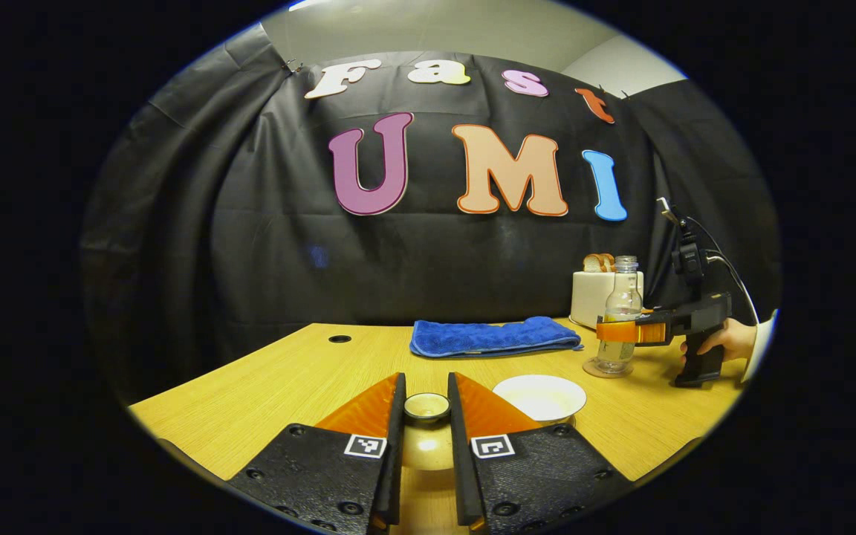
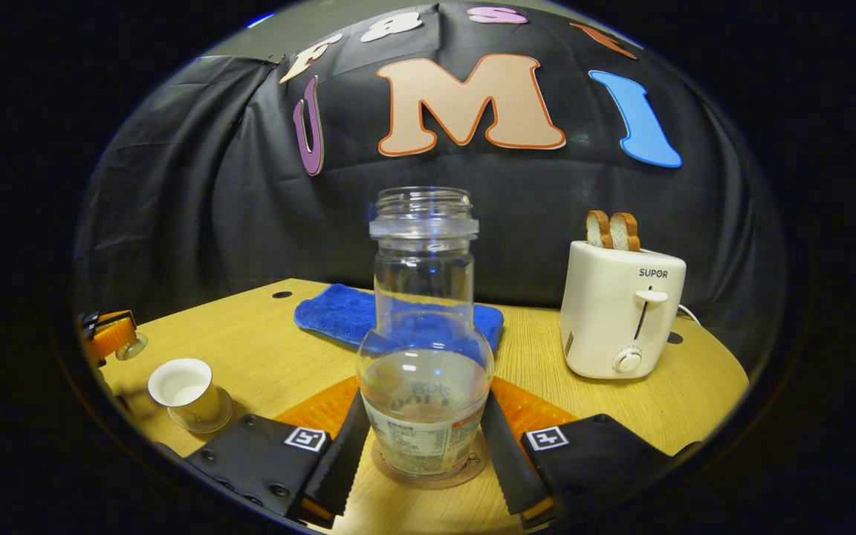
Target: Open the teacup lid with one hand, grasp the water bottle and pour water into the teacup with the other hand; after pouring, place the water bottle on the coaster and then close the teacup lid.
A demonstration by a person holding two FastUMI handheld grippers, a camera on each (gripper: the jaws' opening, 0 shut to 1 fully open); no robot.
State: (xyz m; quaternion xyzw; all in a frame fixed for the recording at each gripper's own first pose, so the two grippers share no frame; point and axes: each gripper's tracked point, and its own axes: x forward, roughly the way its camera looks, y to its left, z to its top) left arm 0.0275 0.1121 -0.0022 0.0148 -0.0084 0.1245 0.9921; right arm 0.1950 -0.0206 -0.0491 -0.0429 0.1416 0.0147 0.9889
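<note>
Water bottle (image 2: 425,357) stood upright on the round coaster (image 2: 428,468) in the right gripper view, its open mouth pointing straight up and its long axis vertical, with a little water in the lower part. The right gripper (image 2: 423,446) had one finger at each side of the bottle's base; the fingers seemed to touch the glass, but I could not tell if both really pressed on it. This view also showed the toaster (image 2: 621,312) with two slices of bread (image 2: 612,230) at the right, a detail that was small and half hidden in the left gripper view. At the far left of it the teacup (image 2: 184,390) stood open on its saucer, and near it the other gripper held the lid. In the left gripper view, the left gripper (image 1: 426,416) was narrowly set around the teacup lid (image 1: 426,407), whose knob sat between the two fingers, and they held it above the table. Beside it lay the white opening of the teacup (image 1: 539,396). Farther right a hand (image 1: 729,340) held the right gripper at the bottle. The wooden table (image 2: 264,349) carried a folded blue towel (image 1: 493,336) near the back, before the black cloth wall (image 1: 287,245).
</note>
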